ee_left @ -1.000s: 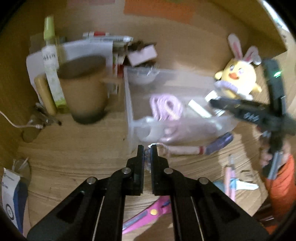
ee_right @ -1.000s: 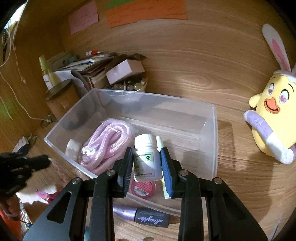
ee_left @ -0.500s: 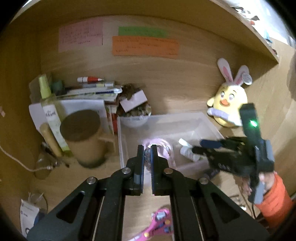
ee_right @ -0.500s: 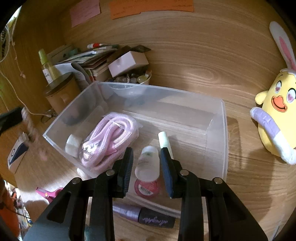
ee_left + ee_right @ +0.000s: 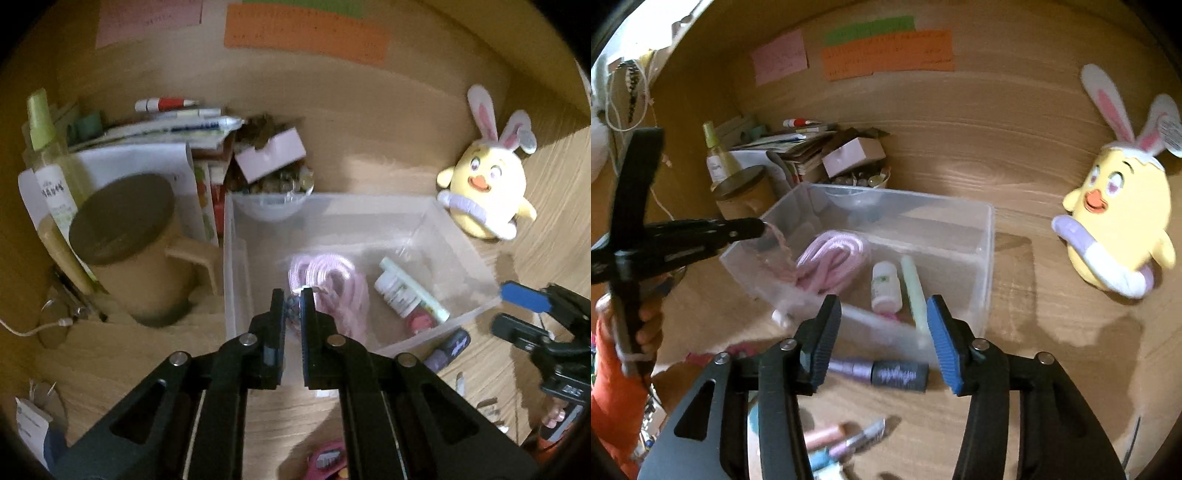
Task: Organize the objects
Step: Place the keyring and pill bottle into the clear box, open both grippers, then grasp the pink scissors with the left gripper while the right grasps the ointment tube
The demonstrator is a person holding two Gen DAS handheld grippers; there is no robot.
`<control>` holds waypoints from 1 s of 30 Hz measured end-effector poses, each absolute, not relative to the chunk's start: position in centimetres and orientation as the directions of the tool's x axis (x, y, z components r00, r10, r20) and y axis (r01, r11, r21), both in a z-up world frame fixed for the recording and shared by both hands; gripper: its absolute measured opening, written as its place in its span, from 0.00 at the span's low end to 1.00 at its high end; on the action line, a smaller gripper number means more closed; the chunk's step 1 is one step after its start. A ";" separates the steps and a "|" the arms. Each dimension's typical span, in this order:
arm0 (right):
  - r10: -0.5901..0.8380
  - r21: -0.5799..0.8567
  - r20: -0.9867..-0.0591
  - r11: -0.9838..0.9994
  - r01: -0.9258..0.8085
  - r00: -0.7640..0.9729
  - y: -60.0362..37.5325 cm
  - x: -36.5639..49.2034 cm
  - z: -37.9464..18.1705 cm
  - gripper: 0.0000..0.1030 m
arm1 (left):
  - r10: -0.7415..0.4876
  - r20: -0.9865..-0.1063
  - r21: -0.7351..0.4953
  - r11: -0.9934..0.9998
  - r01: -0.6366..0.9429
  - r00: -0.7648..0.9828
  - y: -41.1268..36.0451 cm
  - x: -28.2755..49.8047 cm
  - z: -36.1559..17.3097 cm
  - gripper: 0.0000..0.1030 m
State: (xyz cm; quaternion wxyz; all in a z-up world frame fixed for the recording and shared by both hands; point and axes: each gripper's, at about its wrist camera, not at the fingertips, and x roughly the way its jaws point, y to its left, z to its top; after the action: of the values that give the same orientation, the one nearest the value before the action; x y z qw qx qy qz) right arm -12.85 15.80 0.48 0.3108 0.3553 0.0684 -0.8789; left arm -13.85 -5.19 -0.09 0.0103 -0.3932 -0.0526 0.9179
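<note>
A clear plastic bin sits on the wooden desk. Inside lie a pink coiled cord, a white pill bottle and a pale green tube. My left gripper is shut on a small beaded string and holds it over the bin's left end. My right gripper is open and empty, pulled back just in front of the bin; it also shows in the left wrist view.
A purple-and-black tube lies in front of the bin. Pens and pink scissors lie nearer. A brown lidded mug, a green spray bottle, stacked papers, a pink box and a yellow bunny plush surround the bin.
My right gripper let go of the white pill bottle in the bin, opened and drew back. My left gripper rose with the beaded string and moved over the bin.
</note>
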 end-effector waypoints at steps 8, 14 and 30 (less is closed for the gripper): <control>-0.475 0.105 -0.687 -0.814 0.572 -0.550 18.2 -9.6 -0.8 0.47 | 0.051 -0.707 -0.080 -0.997 0.008 -0.706 -5.0 -10.1 0.5 0.36; -0.475 0.138 -0.704 -0.822 0.553 -0.529 19.9 -7.3 -1.9 0.47 | 0.050 -0.723 -0.086 -0.996 0.019 -0.689 -5.5 -7.1 0.0 0.52; -0.459 0.168 -0.772 -0.814 0.555 -0.440 21.4 -1.5 -5.9 0.46 | 0.161 -0.810 -0.175 -0.984 -0.030 -0.563 -5.0 -2.3 -6.2 0.59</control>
State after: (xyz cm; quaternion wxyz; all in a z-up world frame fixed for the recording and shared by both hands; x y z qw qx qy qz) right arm -1.52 21.44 -5.92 0.2997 0.4364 0.0550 -0.8466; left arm -2.28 -5.04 -6.18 0.0540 -0.4642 -0.0707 0.8813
